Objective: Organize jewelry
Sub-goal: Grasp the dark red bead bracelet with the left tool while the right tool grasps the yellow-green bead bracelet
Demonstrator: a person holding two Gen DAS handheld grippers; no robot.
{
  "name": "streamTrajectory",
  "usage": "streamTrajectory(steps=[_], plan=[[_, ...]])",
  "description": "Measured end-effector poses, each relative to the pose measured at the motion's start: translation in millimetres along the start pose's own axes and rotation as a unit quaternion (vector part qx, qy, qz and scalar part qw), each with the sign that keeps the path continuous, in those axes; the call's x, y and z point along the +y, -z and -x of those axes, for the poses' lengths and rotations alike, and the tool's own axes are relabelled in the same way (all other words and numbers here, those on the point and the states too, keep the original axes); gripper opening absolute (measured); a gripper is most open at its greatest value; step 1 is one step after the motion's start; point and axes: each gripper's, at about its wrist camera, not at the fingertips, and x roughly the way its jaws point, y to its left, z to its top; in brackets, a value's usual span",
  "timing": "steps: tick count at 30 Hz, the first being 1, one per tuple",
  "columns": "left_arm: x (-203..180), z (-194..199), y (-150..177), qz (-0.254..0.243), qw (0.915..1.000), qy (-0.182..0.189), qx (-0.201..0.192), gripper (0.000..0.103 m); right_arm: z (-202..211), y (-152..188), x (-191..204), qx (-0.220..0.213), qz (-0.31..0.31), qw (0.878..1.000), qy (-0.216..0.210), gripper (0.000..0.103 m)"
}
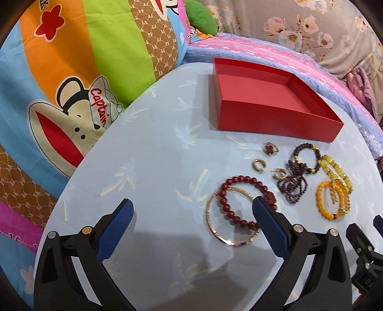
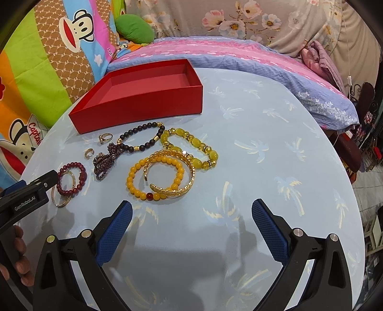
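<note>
The surface [image 2: 263,148] wears a pale blue cloth printed with palm trees. Far left lies a cartoon monkey quilt [image 1: 71,79] and a green cushion [image 2: 134,28]; behind, a pink-and-blue striped blanket [image 2: 215,52] and floral fabric [image 2: 275,21].

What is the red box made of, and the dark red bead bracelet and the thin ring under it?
The open red box looks like matte cardboard: thin flat walls, crisp folded edges, no shine. The dark red round-bead bracelet has smooth glossy beads, perhaps polished stone, glass or resin; the pictures cannot settle which. The thin gold-coloured bangle beneath it looks like metal, slim with bright glints.
</note>
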Motion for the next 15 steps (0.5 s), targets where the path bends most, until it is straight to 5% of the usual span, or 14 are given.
streamTrajectory(steps=[15], plan=[[-21.3, -17.9, -11.8, -0.036, 0.9989, 0.028, 0.008, 0.08, -10.9, -3.2, 2.2, 0.009, 0.003, 1.0, -0.006, 0.096]])
